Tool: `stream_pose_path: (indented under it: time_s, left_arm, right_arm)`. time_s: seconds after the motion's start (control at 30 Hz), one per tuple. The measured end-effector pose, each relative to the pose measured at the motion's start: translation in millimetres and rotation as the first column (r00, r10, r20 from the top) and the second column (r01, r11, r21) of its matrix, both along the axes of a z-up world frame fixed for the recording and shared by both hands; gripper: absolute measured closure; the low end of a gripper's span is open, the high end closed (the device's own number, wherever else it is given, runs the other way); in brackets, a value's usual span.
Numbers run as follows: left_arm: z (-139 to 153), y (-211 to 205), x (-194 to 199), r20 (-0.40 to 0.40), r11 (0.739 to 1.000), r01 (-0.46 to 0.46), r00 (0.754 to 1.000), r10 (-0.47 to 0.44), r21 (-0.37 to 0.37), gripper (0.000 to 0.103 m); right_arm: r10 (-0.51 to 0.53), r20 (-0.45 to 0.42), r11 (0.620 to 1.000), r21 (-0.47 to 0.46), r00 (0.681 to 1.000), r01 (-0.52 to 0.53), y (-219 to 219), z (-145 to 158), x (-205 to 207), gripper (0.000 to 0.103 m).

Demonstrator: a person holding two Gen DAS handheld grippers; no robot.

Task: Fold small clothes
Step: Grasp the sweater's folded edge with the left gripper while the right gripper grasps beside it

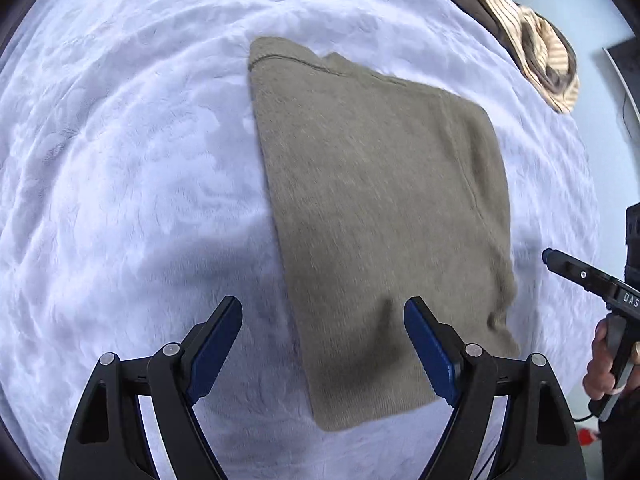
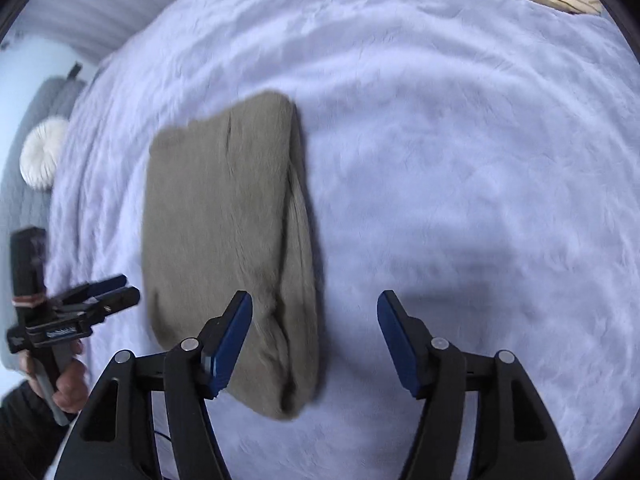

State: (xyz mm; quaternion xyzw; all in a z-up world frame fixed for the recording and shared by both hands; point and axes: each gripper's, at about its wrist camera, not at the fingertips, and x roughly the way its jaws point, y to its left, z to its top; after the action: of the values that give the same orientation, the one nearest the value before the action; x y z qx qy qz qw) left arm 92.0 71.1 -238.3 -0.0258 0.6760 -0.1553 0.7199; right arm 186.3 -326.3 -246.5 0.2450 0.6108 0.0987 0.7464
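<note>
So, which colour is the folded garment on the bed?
The folded garment is plain olive-beige, without pattern. It shows best in the left wrist view.

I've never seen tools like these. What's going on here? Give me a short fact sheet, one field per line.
Surface: pale fluffy blanket
Garment: olive-brown knit garment, folded into a long rectangle, lying flat
Left gripper: jaws open, nothing between them, over the garment's near end
Right gripper: jaws open, nothing gripped, over the garment's right edge
Other clothes: striped brown and cream fabric at the blanket's far edge
Fold state: partly folded, not held
</note>
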Motion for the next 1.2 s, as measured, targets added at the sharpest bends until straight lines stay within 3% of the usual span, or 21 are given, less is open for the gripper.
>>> stream_pose_path:
  time_s: [0.1, 0.27, 0.47, 0.53, 0.6, 0.73, 0.87, 0.97, 1.03, 1.1, 1.13, 1.2]
  left_arm:
    - [-12.0, -5.5, 6.8, -0.064, 1.000, 0.002, 0.998, -0.002, -0.001, 0.019]
    - [-25.0, -16.7, -2.0, -0.086, 1.000, 0.013, 0.996, -0.013, -0.008, 0.019]
    - [-45.7, -29.5, 6.3, -0.125, 0.998, -0.004, 0.992, -0.004, -0.060, 0.019]
    - [-52.8, -35.9, 9.5, -0.146, 0.997, -0.008, 0.989, -0.003, -0.079, 0.019]
    - [-59.2, -40.7, 10.9, -0.166, 0.997, -0.022, 0.986, 0.008, -0.080, 0.011]
    - [-70.5, -44.3, 11.1, -0.189, 0.994, -0.042, 0.982, 0.023, -0.097, 0.010]
    - [-71.4, -41.5, 2.7, -0.172, 0.994, -0.042, 0.985, 0.024, -0.101, 0.008]
    - [-76.3, -40.4, 1.5, -0.192, 0.995, -0.064, 0.980, 0.048, -0.079, 0.006]
    - [-73.3, -42.8, 0.4, -0.181, 0.996, -0.055, 0.983, 0.041, -0.075, 0.016]
    - [-65.5, -52.1, 0.3, -0.157, 0.997, -0.023, 0.987, 0.012, -0.071, 0.036]
    - [-60.0, -53.5, -1.6, -0.147, 0.998, -0.010, 0.989, 0.000, -0.067, 0.040]
    - [-52.1, -54.6, -5.2, -0.129, 0.998, 0.011, 0.992, -0.018, -0.054, 0.053]
  right_arm:
    - [0.042, -0.011, 0.999, 0.031, 0.999, -0.041, 12.7, -11.6, 17.0, 0.032]
    - [0.116, -0.067, 0.993, 0.023, 0.991, -0.115, 44.2, -43.3, 35.1, 0.032]
    - [0.097, -0.087, 0.987, 0.136, 0.992, -0.084, 53.5, -71.4, 44.3, 0.032]
    - [0.105, -0.081, 0.986, 0.136, 0.991, -0.093, 60.9, -74.2, 47.7, 0.030]
    - [0.129, -0.067, 0.985, 0.121, 0.989, -0.120, 69.3, -75.9, 50.8, 0.033]
    - [0.171, -0.067, 0.979, 0.127, 0.983, -0.161, 76.6, -77.7, 57.2, 0.041]
    - [0.157, -0.090, 0.977, 0.159, 0.983, -0.142, 76.0, -82.3, 57.0, 0.036]
    - [0.177, -0.077, 0.978, 0.124, 0.981, -0.167, 84.2, -83.4, 57.9, 0.035]
    - [0.181, -0.084, 0.979, 0.111, 0.980, -0.171, 88.3, -80.9, 61.2, 0.041]
    - [0.192, -0.084, 0.978, 0.096, 0.978, -0.184, 91.7, -74.4, 63.3, 0.053]
    - [0.198, -0.079, 0.978, 0.087, 0.977, -0.191, 92.4, -70.5, 63.4, 0.058]
    - [0.213, -0.062, 0.976, 0.063, 0.975, -0.210, 96.8, -60.0, 62.3, 0.062]
